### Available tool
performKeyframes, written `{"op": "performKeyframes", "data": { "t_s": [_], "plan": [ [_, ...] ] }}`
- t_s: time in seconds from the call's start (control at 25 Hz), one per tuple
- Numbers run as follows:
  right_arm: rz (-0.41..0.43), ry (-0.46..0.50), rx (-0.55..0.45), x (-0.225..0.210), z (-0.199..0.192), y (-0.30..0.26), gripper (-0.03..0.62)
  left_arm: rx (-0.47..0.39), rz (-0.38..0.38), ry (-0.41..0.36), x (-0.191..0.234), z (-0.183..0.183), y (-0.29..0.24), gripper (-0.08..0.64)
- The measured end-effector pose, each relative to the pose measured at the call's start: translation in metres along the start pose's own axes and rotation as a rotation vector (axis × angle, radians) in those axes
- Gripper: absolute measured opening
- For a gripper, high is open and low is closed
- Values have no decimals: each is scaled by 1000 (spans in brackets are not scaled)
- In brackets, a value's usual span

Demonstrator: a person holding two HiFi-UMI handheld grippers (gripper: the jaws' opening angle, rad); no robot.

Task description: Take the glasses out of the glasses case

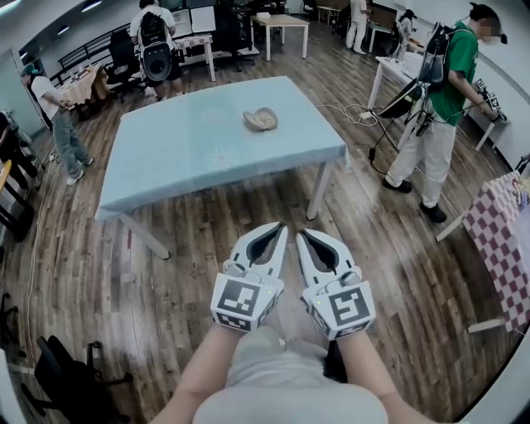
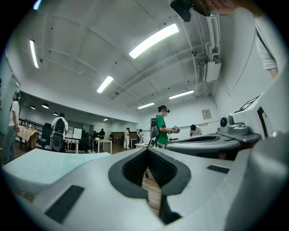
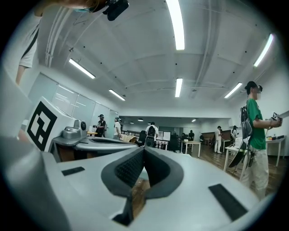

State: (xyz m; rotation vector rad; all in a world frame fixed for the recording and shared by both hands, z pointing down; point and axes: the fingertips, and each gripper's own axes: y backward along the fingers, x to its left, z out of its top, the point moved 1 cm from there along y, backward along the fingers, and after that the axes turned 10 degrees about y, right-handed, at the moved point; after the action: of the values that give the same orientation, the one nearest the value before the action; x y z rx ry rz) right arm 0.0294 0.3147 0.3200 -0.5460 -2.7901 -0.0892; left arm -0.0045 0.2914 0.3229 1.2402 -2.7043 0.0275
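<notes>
A tan glasses case lies on the light blue table, towards its far right part. Both grippers hang side by side over the wooden floor, well short of the table's near edge. My left gripper is shut with nothing in it, its tips meeting in the left gripper view. My right gripper is shut and empty too, jaws closed together in the right gripper view. Both point level towards the table. The glasses themselves cannot be seen.
A person in a green shirt stands right of the table with equipment. Other people and tables fill the back of the room. A checked cloth hangs at the right edge. A black bag lies bottom left.
</notes>
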Motion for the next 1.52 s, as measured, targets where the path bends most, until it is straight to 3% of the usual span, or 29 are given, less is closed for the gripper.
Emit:
{"op": "performKeyframes", "data": {
  "t_s": [0.28,0.68,1.28,1.52],
  "plan": [
    [13,25,-7,-3,-1,-10,5,4,19,11,12,-5,-11,8],
    [-13,-10,-40,-24,-6,-38,5,3,28,25,38,-8,-36,8],
    [17,51,-3,-64,-26,-112,5,24,1,27,90,-8,-115,8],
    [-11,7,10,-91,-38,-146,5,27,4,34,118,-8,-146,8]
  ]
}}
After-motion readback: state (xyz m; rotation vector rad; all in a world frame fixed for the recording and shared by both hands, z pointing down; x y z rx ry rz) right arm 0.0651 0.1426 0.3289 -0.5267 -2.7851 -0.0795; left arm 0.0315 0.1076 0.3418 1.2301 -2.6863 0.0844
